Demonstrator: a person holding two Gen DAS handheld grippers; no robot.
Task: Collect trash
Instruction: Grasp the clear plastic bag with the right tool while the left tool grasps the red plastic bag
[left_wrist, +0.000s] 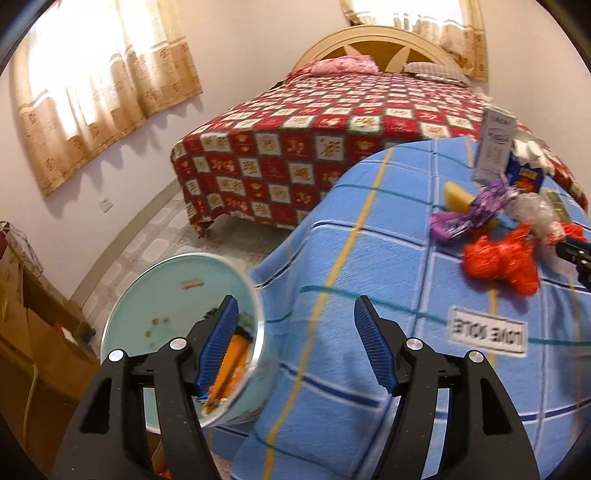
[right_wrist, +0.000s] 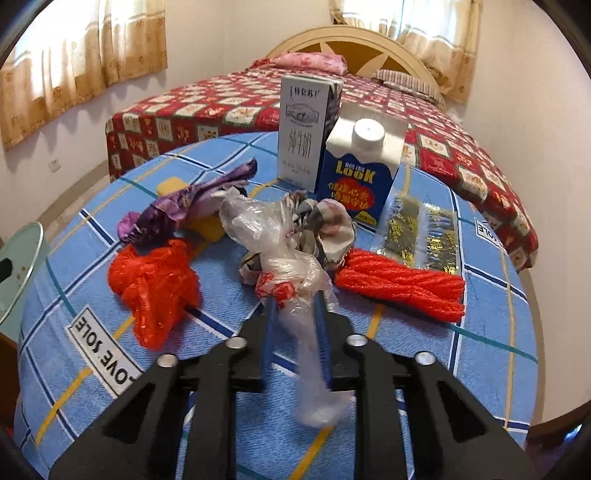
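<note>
A crumpled clear plastic bag (right_wrist: 295, 273) is being pinched between the pressed-together jaws of the right hand-held gripper (right_wrist: 295, 314), its tail trailing back over the blue checked cloth of the counter (right_wrist: 461, 369). The left hand-held gripper (left_wrist: 293, 314) is being held spread and empty over the counter's edge, beside the pale green round bin (left_wrist: 177, 291) where some trash is already lying. Just beyond, a red mesh bag (right_wrist: 155, 284), a purple foil wrapper (right_wrist: 177, 210) and a red net bundle (right_wrist: 402, 288) are being left for later, with a white milk carton (right_wrist: 303, 129) and a blue carton (right_wrist: 362, 177) farther back. The thin film could be slipping free during transfer, or dragging neighbouring wrappers off the counter.
</note>
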